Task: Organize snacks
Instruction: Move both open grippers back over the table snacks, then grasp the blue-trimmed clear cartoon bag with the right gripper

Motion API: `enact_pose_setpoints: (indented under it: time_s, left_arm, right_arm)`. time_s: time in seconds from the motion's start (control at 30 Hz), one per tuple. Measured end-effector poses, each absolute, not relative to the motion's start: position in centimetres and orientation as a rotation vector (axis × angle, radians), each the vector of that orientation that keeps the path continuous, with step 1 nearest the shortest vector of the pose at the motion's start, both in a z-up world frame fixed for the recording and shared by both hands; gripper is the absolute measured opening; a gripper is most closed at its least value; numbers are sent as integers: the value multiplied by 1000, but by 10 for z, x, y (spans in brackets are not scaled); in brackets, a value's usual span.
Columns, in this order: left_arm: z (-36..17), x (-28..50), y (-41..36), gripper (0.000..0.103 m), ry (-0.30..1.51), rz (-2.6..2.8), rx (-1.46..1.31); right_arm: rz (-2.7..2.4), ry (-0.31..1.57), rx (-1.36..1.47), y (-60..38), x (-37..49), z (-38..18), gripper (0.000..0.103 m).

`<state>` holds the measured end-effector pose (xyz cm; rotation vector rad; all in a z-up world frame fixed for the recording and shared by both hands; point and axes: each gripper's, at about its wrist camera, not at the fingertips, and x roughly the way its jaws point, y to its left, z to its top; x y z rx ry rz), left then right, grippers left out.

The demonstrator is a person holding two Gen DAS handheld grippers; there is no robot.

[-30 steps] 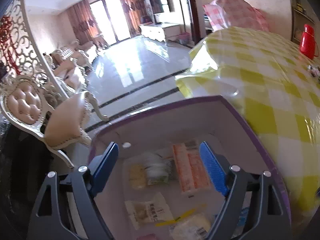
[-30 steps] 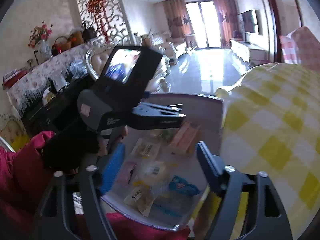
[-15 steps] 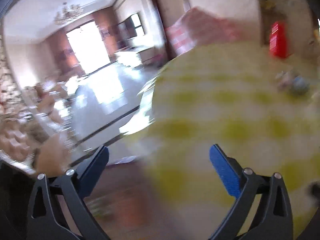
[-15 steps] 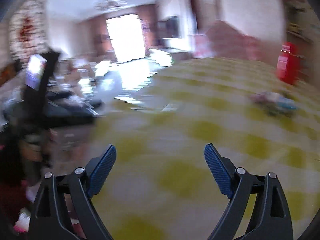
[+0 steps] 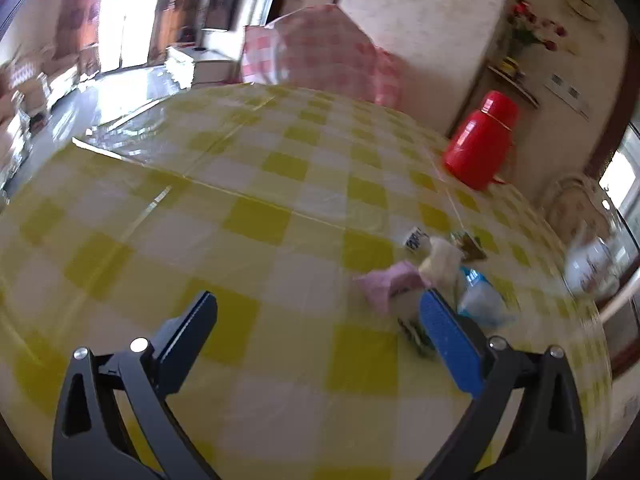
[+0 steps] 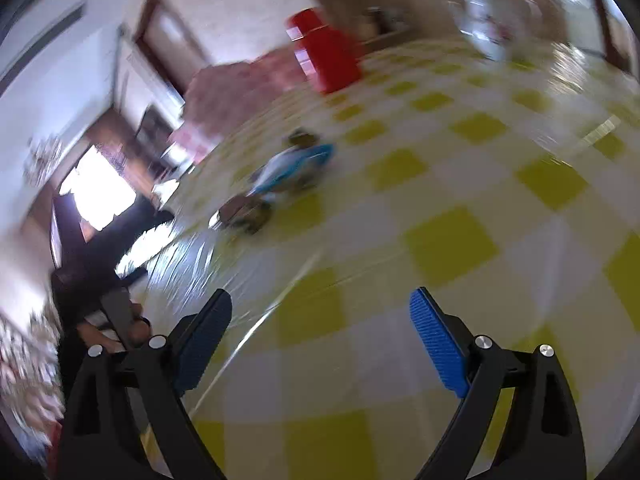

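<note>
A small heap of snack packets lies on the yellow-checked table (image 5: 256, 220): a pink packet (image 5: 386, 284), a pale one (image 5: 442, 258), a blue-and-clear one (image 5: 480, 300) and a dark one (image 5: 468, 242). My left gripper (image 5: 316, 312) hovers open over the cloth, its right finger (image 5: 444, 332) just in front of the heap, nothing between the jaws. In the tilted, blurred right wrist view the same heap shows as a blue packet (image 6: 292, 164) and a brown one (image 6: 244, 212), well ahead of my open, empty right gripper (image 6: 320, 312).
A red thermos (image 5: 480, 140) stands at the table's far side, also blurred as the thermos (image 6: 324, 52) in the right view. A pink checked cover (image 5: 320, 48) sits behind the table. The other gripper's dark body (image 6: 100, 264) shows at the left.
Both grippers swung away from the purple-rimmed bin of snacks to the table. Both sets of jaws stand wider than before. The right view has rolled sideways.
</note>
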<state>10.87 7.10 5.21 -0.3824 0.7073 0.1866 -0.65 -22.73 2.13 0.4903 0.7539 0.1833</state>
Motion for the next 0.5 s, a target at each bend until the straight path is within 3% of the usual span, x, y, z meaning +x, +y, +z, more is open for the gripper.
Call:
enact_pose_setpoints:
  time_s: [0.23,0.37,0.5]
  left_arm:
    - [40,115,90,101,651,137,-402]
    - [23,118,114,101,708,154,-589]
    - [20,120,115,101,717,157,-592]
  right_arm:
    - [150,728,579,-234,2,19,88]
    - [115,739,516,-215,63,29,88]
    - [91,785,554,-191,134,38,88]
